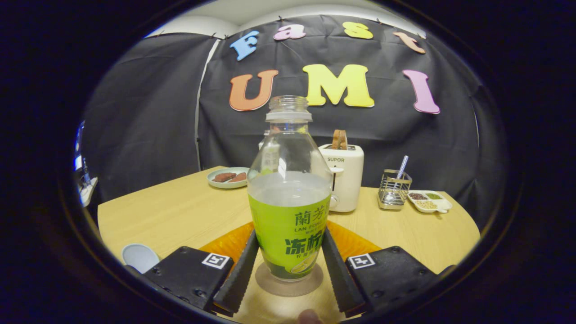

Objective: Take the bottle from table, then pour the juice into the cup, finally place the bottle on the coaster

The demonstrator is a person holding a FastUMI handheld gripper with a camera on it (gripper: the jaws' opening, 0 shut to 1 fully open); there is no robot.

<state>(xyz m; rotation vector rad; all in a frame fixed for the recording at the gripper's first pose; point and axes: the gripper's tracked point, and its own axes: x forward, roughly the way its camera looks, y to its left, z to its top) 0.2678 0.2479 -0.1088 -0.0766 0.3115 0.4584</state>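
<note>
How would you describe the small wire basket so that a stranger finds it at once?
Start at the white toaster on the wooden table. Just to its right stands the wire basket, beside a white divided dish of seeds. Alone among its neighbours, it is see-through metal holding a striped straw.

Gripper (288,270), hand-held, two-finger type. Two broad housing blocks are seen, one behind each finger, black with a matte, slightly textured finish and rounded corners. A small square fiducial marker, black pattern on a white field, is fixed to the upper inner corner of each block. Small round screw heads are set into the block faces, several on each block's face. From each block a long, narrow finger (240,270) is extended, flat-sided and tapering toward its far end; the inner faces appear ribbed or serrated, though this cannot be confirmed at such an oblique angle.
</note>
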